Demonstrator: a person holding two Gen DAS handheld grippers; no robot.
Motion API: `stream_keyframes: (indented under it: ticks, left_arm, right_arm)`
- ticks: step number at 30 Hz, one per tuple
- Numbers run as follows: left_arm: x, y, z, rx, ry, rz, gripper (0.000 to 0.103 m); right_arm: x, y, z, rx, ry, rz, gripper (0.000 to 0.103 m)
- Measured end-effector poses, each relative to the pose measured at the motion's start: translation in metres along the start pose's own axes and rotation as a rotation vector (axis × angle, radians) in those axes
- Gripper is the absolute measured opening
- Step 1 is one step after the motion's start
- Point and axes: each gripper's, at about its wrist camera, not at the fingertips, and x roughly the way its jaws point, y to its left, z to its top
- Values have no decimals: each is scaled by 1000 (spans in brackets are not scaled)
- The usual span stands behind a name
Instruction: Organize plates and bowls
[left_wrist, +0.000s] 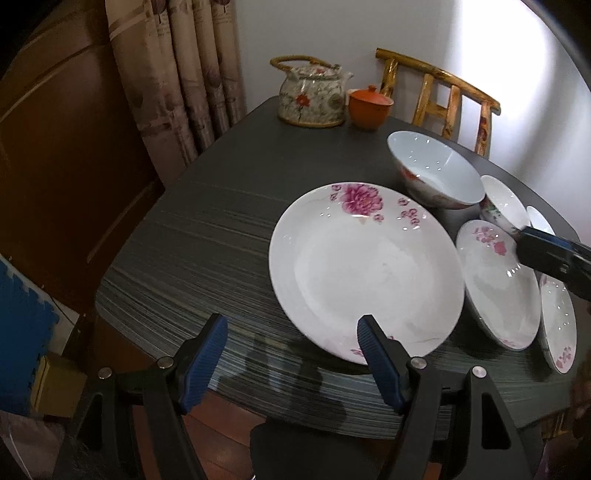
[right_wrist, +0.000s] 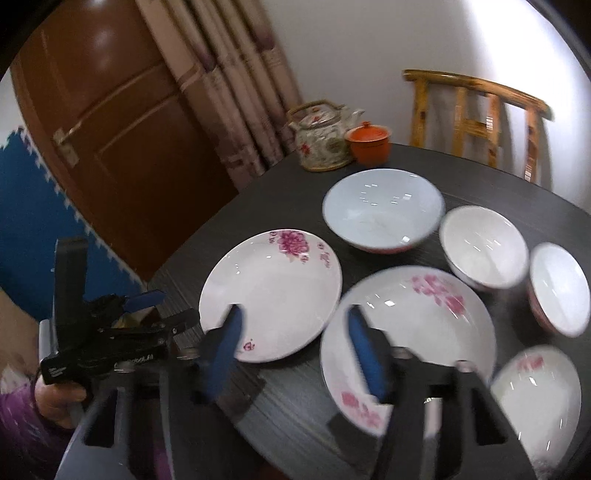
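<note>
On the dark table (left_wrist: 221, 236) lie three white plates with pink flowers: a large one (left_wrist: 365, 266) (right_wrist: 269, 295), a middle one (left_wrist: 498, 284) (right_wrist: 417, 325) and a small one (left_wrist: 559, 325) (right_wrist: 539, 398). Behind them stand a large bowl (left_wrist: 436, 170) (right_wrist: 384, 210), a medium bowl (right_wrist: 484, 247) and a small bowl (right_wrist: 559, 288). My left gripper (left_wrist: 291, 332) is open over the table's near edge, its right finger above the large plate's rim. My right gripper (right_wrist: 293, 325) hovers open and blurred between the large and middle plates, holding nothing.
A flowered teapot (left_wrist: 314, 96) and an orange lidded cup (left_wrist: 369, 105) stand at the table's far edge. A bamboo chair (left_wrist: 443, 99) is behind the table. Curtain (left_wrist: 184, 74), a brown door (right_wrist: 110, 129) and a blue foam mat (right_wrist: 33, 221) are to the left.
</note>
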Motion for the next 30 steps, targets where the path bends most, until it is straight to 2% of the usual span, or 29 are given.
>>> stream_keyframes:
  ticks: [6,12,30]
  left_arm:
    - [6,3,4,-19,14,-11,75]
    - [17,4,7,-31,48,-20,75]
    - [47,1,4,-2,118,-4,75]
  right_arm:
    - [46,-7,20,-29,84,-8,42]
    - [73,-13,30,-63,146,-33,43]
    - [126,-28,33,-27,253,-20,43]
